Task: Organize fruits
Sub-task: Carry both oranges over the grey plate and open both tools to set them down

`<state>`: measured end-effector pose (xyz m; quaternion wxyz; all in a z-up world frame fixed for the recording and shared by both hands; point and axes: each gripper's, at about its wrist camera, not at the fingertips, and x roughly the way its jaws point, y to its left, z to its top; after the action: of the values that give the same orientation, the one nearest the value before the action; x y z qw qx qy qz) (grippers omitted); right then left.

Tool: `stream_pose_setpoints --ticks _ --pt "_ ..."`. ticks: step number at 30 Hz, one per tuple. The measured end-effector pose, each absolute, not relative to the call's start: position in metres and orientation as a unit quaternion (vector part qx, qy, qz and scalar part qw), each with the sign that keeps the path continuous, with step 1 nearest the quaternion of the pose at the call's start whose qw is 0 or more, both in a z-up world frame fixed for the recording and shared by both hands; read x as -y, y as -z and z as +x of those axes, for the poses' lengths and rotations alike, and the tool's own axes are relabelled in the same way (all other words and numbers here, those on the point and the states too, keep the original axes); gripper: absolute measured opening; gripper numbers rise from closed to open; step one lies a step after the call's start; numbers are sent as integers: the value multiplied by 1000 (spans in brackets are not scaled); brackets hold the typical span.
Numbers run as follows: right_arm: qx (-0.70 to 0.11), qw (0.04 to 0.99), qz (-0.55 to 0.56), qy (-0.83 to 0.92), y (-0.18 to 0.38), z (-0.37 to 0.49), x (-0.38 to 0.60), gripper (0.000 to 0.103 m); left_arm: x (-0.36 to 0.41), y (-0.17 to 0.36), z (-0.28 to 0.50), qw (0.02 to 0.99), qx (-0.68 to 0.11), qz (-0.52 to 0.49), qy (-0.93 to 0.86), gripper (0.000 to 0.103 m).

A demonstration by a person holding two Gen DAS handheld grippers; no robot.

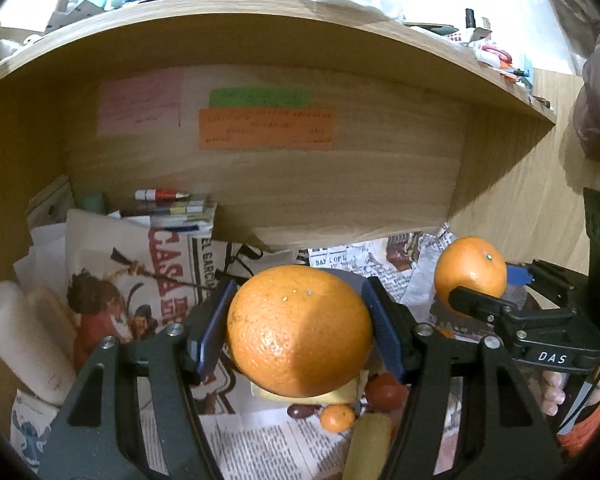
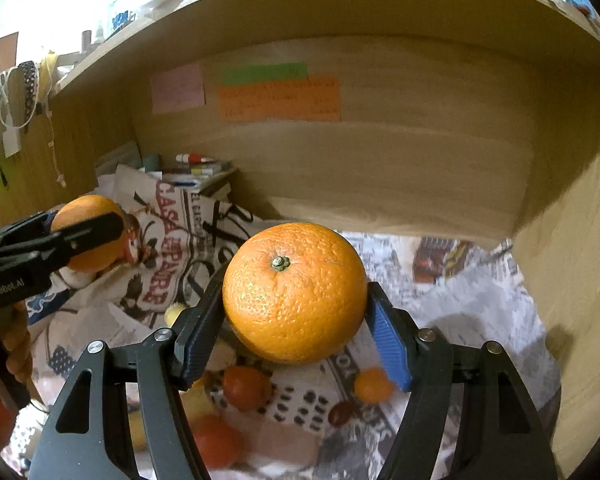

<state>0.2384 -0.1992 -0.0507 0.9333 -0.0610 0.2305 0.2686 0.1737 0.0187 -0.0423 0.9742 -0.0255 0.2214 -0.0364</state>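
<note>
My left gripper [image 1: 298,320] is shut on a large orange [image 1: 299,330] and holds it above the newspaper-covered desk. My right gripper [image 2: 296,312] is shut on a second orange [image 2: 295,292], stem end up, also held off the surface. Each gripper shows in the other view: the right one with its orange [image 1: 470,270] at the right, the left one with its orange [image 2: 88,232] at the left. Below lie small fruits: a red tomato [image 1: 386,390], a small orange fruit [image 1: 337,417], a dark grape [image 1: 300,411], a yellow fruit [image 1: 370,440].
A wooden shelf [image 1: 260,40] overhangs the desk, with coloured notes [image 1: 266,128] on its back panel. Books and a marker [image 1: 176,208] stand at the back left. A white bottle [image 1: 24,340] lies at the left. Newspaper [image 2: 460,304] covers the surface. More small fruits [image 2: 246,388] lie under the right gripper.
</note>
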Motion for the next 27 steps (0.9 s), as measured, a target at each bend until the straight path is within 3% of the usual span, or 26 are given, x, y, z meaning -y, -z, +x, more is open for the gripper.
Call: stream_pose_setpoints --ticks 14,27 --pt "-223 936 -72 -263 53 299 173 66 -26 47 244 969 -245 -20 25 64" --pt "-283 919 -101 -257 78 355 153 66 -30 77 314 951 -306 -7 36 64"
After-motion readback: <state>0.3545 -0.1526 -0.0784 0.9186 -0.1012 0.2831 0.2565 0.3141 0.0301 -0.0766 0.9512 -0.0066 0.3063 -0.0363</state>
